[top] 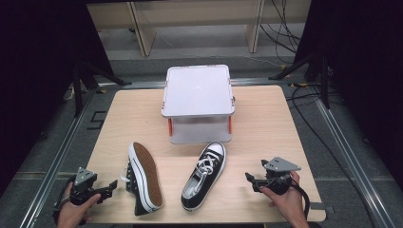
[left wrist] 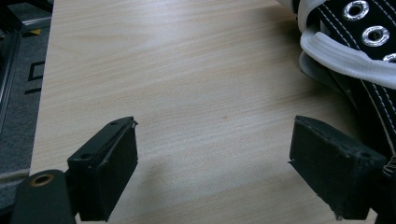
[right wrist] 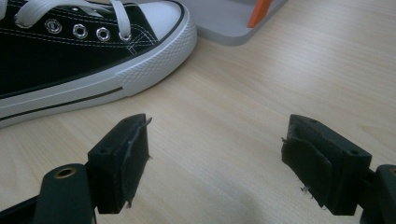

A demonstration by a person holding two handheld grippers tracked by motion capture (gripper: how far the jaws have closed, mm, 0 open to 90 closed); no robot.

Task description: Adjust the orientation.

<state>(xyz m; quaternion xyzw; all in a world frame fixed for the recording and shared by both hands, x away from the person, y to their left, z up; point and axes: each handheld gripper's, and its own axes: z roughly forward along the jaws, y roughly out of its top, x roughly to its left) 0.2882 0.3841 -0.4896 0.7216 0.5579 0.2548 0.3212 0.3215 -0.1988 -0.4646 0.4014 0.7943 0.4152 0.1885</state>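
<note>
We're looking at a wooden table (top: pixel 266 118) with a grey lidded box (top: pixel 198 90) sitting well beyond both sets of fingers, orange clips on its sides. Closer in, two black-and-white sneakers are lying between the grippers: the tipped sneaker (top: pixel 142 178) is resting on its side, sole showing, just beside the left gripper (top: pixel 110 186), while the upright sneaker (top: pixel 204 175) is standing near the right gripper (top: pixel 251 180), toe pointing toward the box.

Both grippers are hovering with jaws spread wide and nothing between them; in the right gripper view the sneaker's toe is sitting ahead and to the left of the fingers (right wrist: pixel 122 154).

What could go wrong, we're guessing: grabbing the tipped sneaker by its loose laces or soft canvas could let it swing or slip, and nudging the rubber sole might just be shoving it across the table.

We're not spotting any readable brand or writing, only plain eyelets and stitching.
</note>
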